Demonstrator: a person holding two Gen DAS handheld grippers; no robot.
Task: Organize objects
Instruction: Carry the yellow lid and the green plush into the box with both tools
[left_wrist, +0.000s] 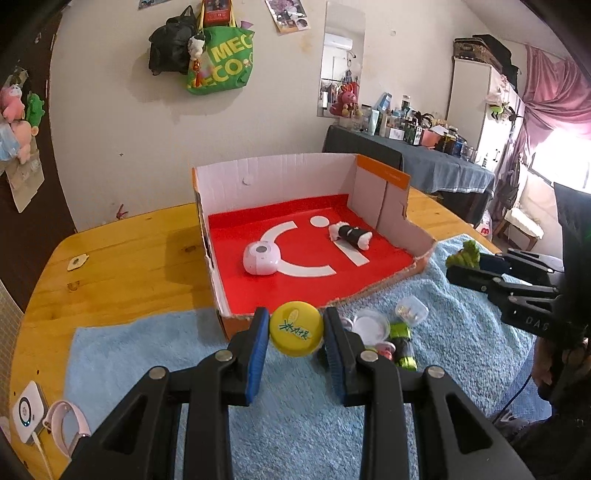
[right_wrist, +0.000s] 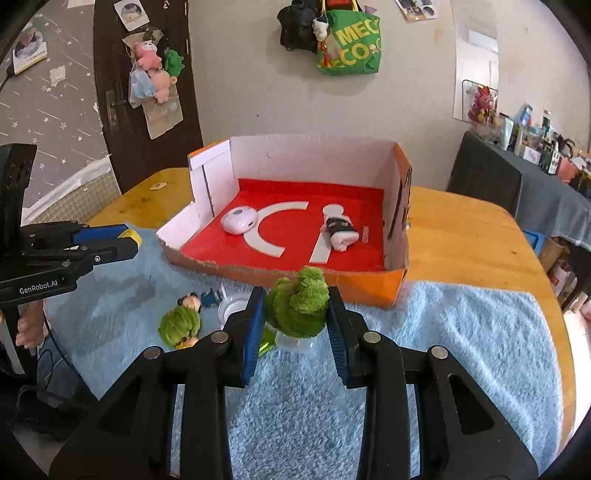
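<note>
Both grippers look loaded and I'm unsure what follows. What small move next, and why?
Probably carry both forward over the red-floored cardboard box: the left gripper pinches a round yellow cap, the right gripper a fuzzy green toy, both short of the box.

I see the cardboard box (left_wrist: 306, 229) on the wooden table (left_wrist: 122, 258), behind the towel (left_wrist: 229, 435). In the box, the rounded device (left_wrist: 261, 257) lies left of the rolled sock (left_wrist: 350, 235). My left gripper (left_wrist: 296, 328) clamps a round lid (left_wrist: 295, 328); my right gripper (right_wrist: 296, 306) clamps a fuzzy toy (right_wrist: 297, 306). A doll (right_wrist: 181, 323) lies on the towel, left of it.
</note>
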